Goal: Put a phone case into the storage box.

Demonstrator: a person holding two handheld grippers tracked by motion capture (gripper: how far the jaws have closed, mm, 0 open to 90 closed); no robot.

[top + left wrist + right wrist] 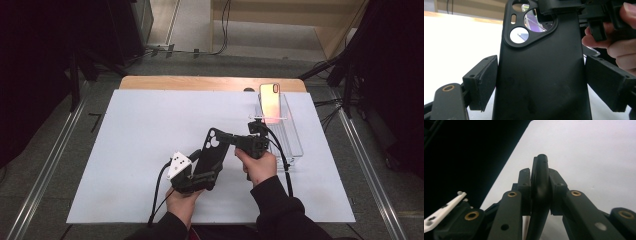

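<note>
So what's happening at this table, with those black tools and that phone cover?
A person holds a hand-held gripper in each hand over a white table. The left hand-held gripper clasps a black phone case with a camera cutout by its sides, near the bottom. The right hand-held gripper is pinched on the case's top edge. Farther back, a clear plastic tray holds a pinkish phone standing upright.

Bottom of the black phone case (541,75) cut off by the lower edge in the left gripper view, top corner buried behind the right gripper (564,7). Seen edge-on in the right gripper view, so the case's face impossible to make out. Far end of the clear tray (295,145) behind the case lost under glare.
</note>
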